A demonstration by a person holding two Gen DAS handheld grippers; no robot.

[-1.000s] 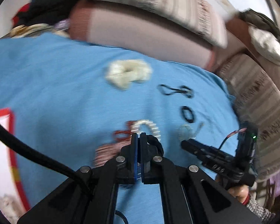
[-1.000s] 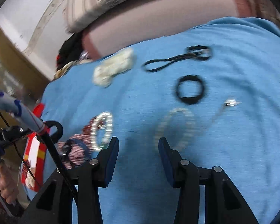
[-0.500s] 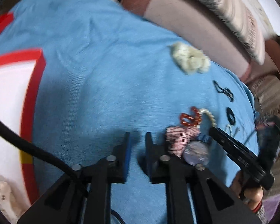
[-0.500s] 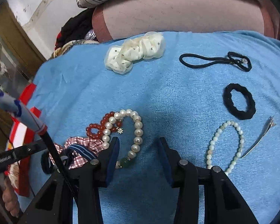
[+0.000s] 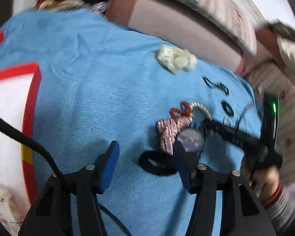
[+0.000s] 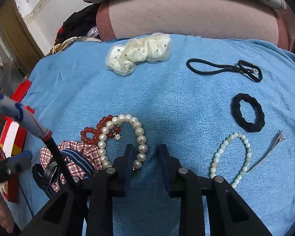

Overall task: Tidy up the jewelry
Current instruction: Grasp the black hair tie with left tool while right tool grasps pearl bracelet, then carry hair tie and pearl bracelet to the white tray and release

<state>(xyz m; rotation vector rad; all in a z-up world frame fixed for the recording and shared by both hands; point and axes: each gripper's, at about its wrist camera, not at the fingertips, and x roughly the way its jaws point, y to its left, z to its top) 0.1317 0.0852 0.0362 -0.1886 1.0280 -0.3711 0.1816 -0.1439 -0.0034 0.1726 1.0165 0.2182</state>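
On the blue cloth (image 6: pixel 186 106), both hand-held grippers (image 5: pixel 145 153) (image 6: pixel 145 155) gape wide, holding nothing.

Light blue cloth (image 6: pixel 186 102); cream scrunchie (image 6: pixel 139 53) with small dark dots; white pearl bracelet (image 6: pixel 125 137); red bead bracelet (image 6: pixel 94 131); red-and-white checked scrunchie (image 6: pixel 76 157); black hair tie (image 6: pixel 247 116); pale greenish-white bead bracelet (image 6: pixel 232 155); silver hair clip (image 6: pixel 267 153)

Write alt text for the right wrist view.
The open right claw hovers over a large pearl bracelet on a blue cloth. Nearby lie a red bead bracelet, a small pearl bracelet, a black scrunchie and a cream scrunchie.
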